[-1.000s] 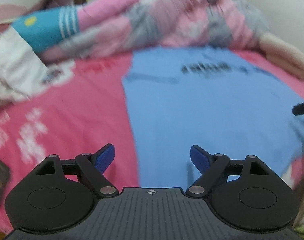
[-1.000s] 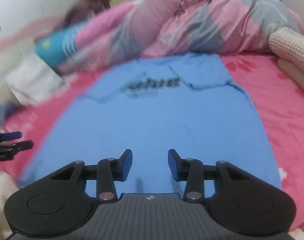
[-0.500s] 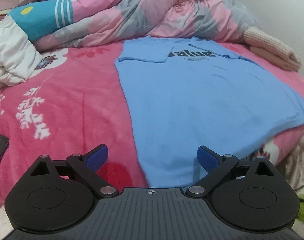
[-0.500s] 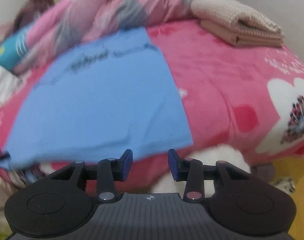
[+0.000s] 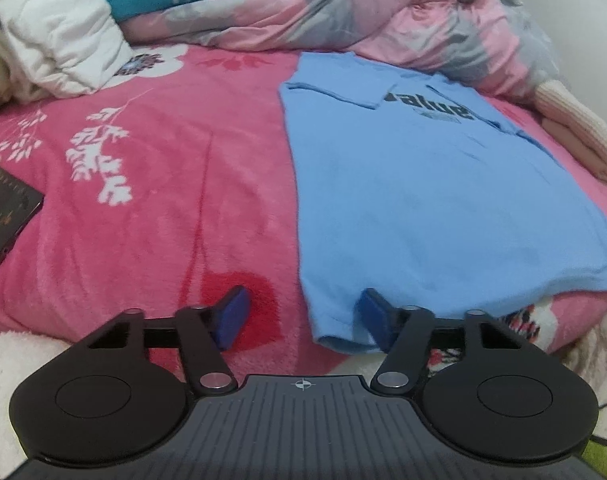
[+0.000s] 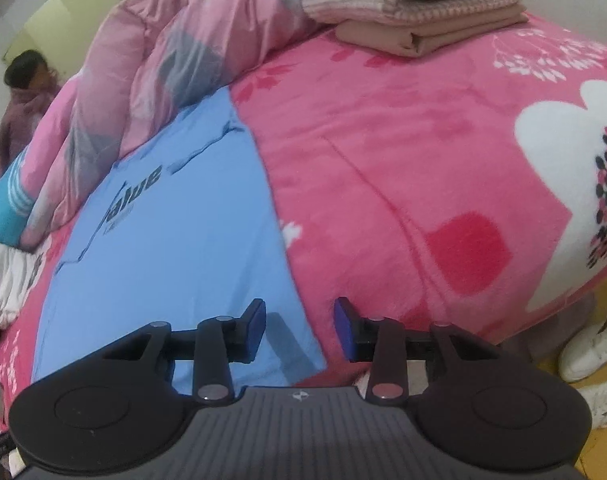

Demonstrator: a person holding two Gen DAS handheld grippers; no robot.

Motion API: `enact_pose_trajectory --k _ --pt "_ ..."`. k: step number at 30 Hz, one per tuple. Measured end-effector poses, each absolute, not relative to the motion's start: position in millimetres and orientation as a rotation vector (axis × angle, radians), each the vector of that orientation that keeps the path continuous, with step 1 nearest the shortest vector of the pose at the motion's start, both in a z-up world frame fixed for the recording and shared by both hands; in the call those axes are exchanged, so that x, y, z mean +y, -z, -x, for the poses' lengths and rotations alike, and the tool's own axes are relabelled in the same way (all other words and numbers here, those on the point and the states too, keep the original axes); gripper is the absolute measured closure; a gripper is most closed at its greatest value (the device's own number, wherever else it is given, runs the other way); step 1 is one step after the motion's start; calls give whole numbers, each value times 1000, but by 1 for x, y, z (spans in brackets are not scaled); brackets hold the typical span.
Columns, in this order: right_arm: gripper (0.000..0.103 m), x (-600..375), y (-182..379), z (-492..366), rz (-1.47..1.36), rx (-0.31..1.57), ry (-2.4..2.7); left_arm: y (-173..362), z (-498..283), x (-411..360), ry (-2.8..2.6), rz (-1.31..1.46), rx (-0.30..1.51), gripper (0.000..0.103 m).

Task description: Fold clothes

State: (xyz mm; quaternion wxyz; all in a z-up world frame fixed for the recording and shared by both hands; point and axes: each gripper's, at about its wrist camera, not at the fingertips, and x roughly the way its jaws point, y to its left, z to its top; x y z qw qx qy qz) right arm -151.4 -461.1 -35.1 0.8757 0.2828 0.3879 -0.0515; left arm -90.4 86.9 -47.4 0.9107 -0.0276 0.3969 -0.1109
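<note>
A light blue T-shirt [image 5: 423, 200] with black lettering lies flat on the pink bed, sleeves folded inward, hem toward me. My left gripper [image 5: 303, 316] is open and straddles the shirt's near left hem corner; its right finger [image 5: 377, 318] sits against the cloth. In the right wrist view the same T-shirt [image 6: 175, 248] spreads to the left. My right gripper [image 6: 299, 328] is open over the shirt's near right hem corner, nothing pinched between its fingers.
A pink and grey duvet [image 5: 343, 16] is heaped at the back. White cloth [image 5: 59, 48] lies far left, a dark book [image 5: 7, 212] at the left edge. Folded beige clothes [image 6: 415, 8] sit back right. White shoes [image 6: 595, 348] stand on the floor; a person [image 6: 23, 96] is far left.
Both grippers have dropped back and down to the near edge of the bed, the left toward the shirt's left hem corner, the right toward its right corner. Both stayed open.
</note>
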Motion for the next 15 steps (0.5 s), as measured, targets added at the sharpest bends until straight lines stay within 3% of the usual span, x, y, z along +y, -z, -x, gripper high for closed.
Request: enact_pose_trajectory --k 5,6,7,8,15 --pt "67 -456 36 155 -585 810 62 46 88 86 221 63 834 50" --pt "76 -454 38 154 -574 817 56 46 87 85 219 64 837 51" --pt "93 -453 40 152 -563 823 51 45 87 85 218 65 840 51" --pt "96 -453 40 153 -559 820 45 45 86 85 217 66 843 53" --pt "98 -452 15 175 -484 767 57 39 91 86 212 27 845 58"
